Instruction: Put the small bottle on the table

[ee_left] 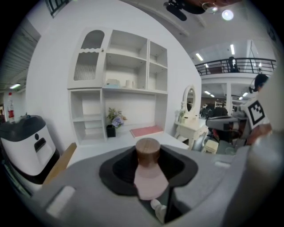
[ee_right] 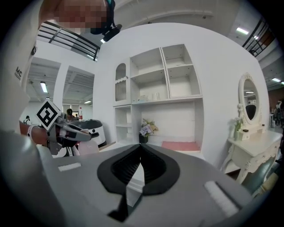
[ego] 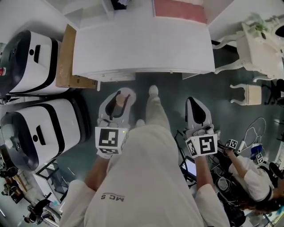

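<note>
Clamped between the jaws of the left gripper (ego: 119, 94), the small bottle (ee_left: 148, 173) is held upright, short of the white table (ego: 142, 48). Placement is judged not yet begun. The right gripper (ego: 197, 106) is seen closed and empty.

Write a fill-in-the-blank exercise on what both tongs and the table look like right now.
1. The left tongs grip a small ____ with a brown cap.
2. The right tongs are ____, with nothing between them.
3. The table ahead of them is ____.
4. At the table's far edge lies a ____ mat.
Missing words: bottle; shut; white; pink.
</note>
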